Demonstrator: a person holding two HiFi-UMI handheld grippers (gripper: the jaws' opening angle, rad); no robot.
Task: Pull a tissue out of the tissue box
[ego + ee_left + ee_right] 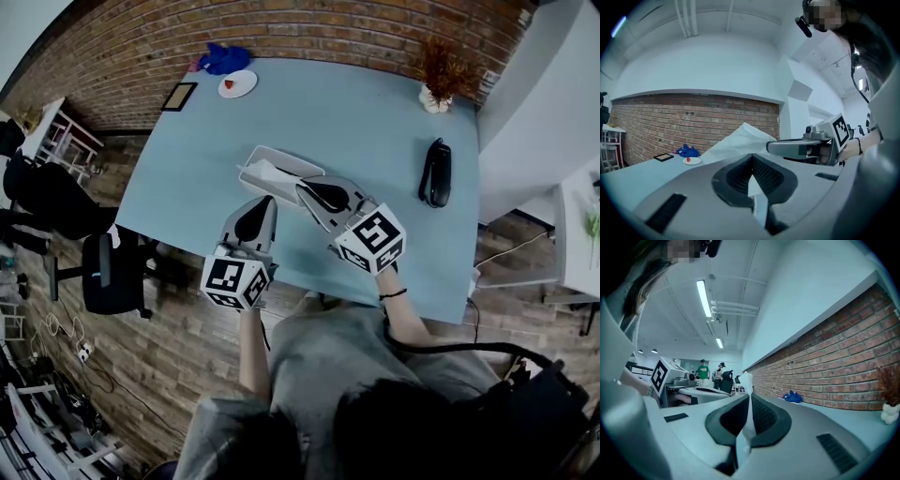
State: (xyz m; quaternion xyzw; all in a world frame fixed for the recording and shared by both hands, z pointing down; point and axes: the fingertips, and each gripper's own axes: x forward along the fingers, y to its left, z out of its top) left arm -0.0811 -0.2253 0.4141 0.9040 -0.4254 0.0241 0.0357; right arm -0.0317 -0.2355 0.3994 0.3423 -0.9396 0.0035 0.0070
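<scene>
Tissue box [281, 169]: on table [375, 122], just ahead of both grippers; open surface beyond and right of them, near edge under their bodies.
Right gripper [304, 187]: clamped on tissue [740, 138].
Left gripper [269, 201]: jaws together, pale strip between, unidentified.
Tissue: partly drawn out; pull judged unfinished.

Lt-blue table [356, 131], w/ tissue box [298, 167], blk device [436, 172], potted plant [439, 82], plate [238, 83], blue cloth [226, 58], dark frame [179, 96]

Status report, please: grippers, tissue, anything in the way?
Left gripper jaws shut on the tissue. Right gripper jaws shut on it too. Tissue box just beyond both grippers; no obstruction seen.
</scene>
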